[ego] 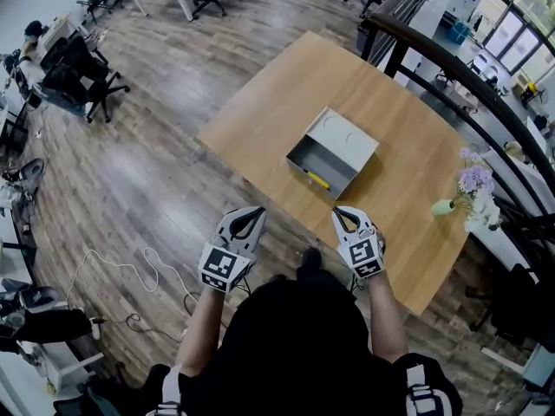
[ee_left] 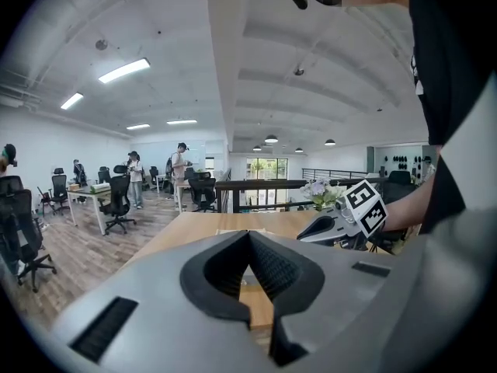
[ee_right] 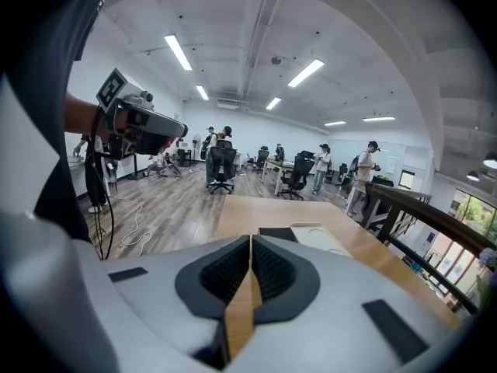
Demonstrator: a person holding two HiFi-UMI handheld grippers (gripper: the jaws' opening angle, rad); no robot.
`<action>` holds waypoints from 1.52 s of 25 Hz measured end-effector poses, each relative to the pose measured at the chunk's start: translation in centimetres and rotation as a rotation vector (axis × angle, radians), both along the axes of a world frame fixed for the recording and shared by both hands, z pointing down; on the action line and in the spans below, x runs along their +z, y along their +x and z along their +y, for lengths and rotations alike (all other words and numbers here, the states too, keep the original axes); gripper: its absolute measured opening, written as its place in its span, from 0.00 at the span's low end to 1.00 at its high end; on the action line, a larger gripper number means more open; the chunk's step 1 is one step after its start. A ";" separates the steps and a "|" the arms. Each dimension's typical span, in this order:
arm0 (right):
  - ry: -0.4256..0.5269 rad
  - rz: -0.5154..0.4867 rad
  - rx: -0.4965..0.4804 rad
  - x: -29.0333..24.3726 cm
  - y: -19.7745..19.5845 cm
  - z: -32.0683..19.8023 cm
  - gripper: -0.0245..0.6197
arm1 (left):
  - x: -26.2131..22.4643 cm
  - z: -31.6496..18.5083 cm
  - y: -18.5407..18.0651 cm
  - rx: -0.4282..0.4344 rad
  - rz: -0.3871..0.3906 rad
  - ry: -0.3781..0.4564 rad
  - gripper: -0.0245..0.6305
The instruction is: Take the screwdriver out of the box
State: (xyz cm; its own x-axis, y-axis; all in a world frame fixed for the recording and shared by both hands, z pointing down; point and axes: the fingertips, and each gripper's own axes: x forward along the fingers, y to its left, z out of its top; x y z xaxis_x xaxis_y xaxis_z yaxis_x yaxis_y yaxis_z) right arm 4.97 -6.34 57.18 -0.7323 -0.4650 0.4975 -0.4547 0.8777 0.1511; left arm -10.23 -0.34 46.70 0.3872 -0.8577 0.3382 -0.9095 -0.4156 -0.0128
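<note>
A grey metal box (ego: 334, 151) lies on the wooden table (ego: 260, 111), its open side turned toward me. Inside, near the front wall, rests a yellow-handled screwdriver (ego: 316, 178). My left gripper (ego: 257, 211) hovers just off the table's near edge, short of the box, jaws shut and empty. To its right, my right gripper (ego: 340, 211) is level with it over the table edge, also shut on nothing. In the right gripper view the box (ee_right: 311, 235) shows beyond the shut jaws (ee_right: 251, 239). The left gripper view shows its own tips (ee_left: 248, 235) meeting.
A small vase of purple flowers (ego: 468, 189) stands at the table's right edge. A dark railing (ego: 451, 68) runs behind the table. Office chairs (ego: 87, 81) and a white cable (ego: 130, 267) are on the wood floor to the left. People stand at far desks.
</note>
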 end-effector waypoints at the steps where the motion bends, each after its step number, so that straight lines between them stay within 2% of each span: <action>1: -0.002 0.002 -0.011 0.1 -0.1 -0.2 0.08 | 0.0 -0.1 0.1 -0.008 -0.001 -0.001 0.07; 9: -0.013 -0.005 -0.073 0.0 -0.2 -1.7 0.08 | 0.1 -1.0 0.8 -0.064 -0.007 -0.007 0.07; 17: -0.018 0.008 -0.089 1.1 1.7 -3.5 0.08 | 0.5 -2.5 2.6 -0.077 -0.005 -0.002 0.07; 24: -0.041 -0.015 -0.043 1.6 3.2 -4.3 0.08 | 0.8 -3.0 3.8 -0.071 -0.011 0.003 0.07; 29: -0.056 0.004 -0.055 2.4 3.5 -4.0 0.08 | 1.5 -3.2 3.7 -0.079 -0.003 -0.014 0.07; 38: -0.096 0.038 -0.003 3.8 3.9 -5.6 0.08 | 1.8 -6.4 3.7 -0.021 0.023 -0.009 0.07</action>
State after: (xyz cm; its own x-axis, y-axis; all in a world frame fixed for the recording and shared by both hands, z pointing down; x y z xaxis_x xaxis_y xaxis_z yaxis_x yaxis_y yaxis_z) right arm 8.92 -11.93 60.95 -0.7134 -0.4118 0.5670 -0.4480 0.8902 0.0828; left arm -6.51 -6.75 48.49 0.3764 -0.8631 0.3368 -0.9182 -0.3960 0.0115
